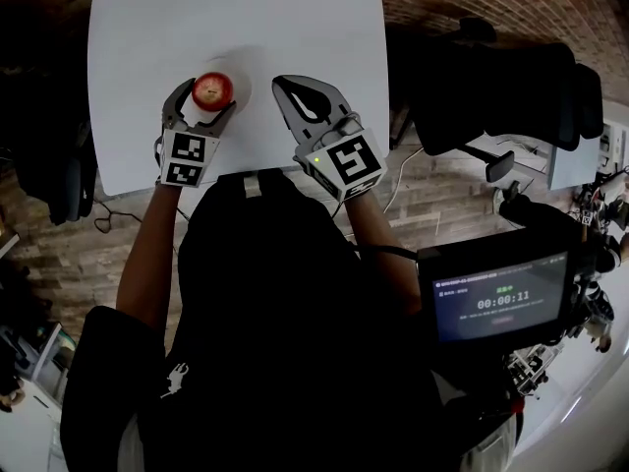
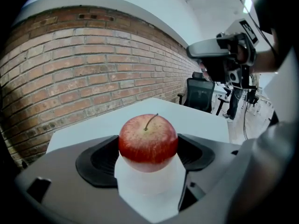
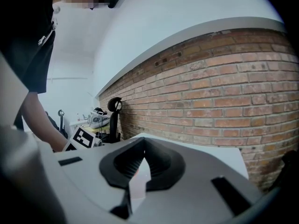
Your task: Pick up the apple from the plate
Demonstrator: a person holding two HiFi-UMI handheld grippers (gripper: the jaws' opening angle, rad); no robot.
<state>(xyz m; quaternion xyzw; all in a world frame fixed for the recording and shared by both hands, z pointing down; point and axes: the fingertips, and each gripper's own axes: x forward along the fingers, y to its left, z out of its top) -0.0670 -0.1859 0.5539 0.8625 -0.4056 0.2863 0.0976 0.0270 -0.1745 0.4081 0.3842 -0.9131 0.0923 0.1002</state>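
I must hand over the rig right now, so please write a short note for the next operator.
Left gripper: shut on the apple, at the white plate on the table.
Right gripper: shut, empty, to the plate's right.
Done: apple grasped; whether it is off the plate yet cannot be told.
Left to do: lift it clear.

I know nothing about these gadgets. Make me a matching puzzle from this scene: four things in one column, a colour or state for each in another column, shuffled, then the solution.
Things:
1. apple
2. left gripper
3. right gripper
4. table

Colours or states:
A. white
B. jaws together, nothing between them
C. red, stem pointing up
D. jaws closed on the fruit

Pairs: 1-C, 2-D, 3-B, 4-A
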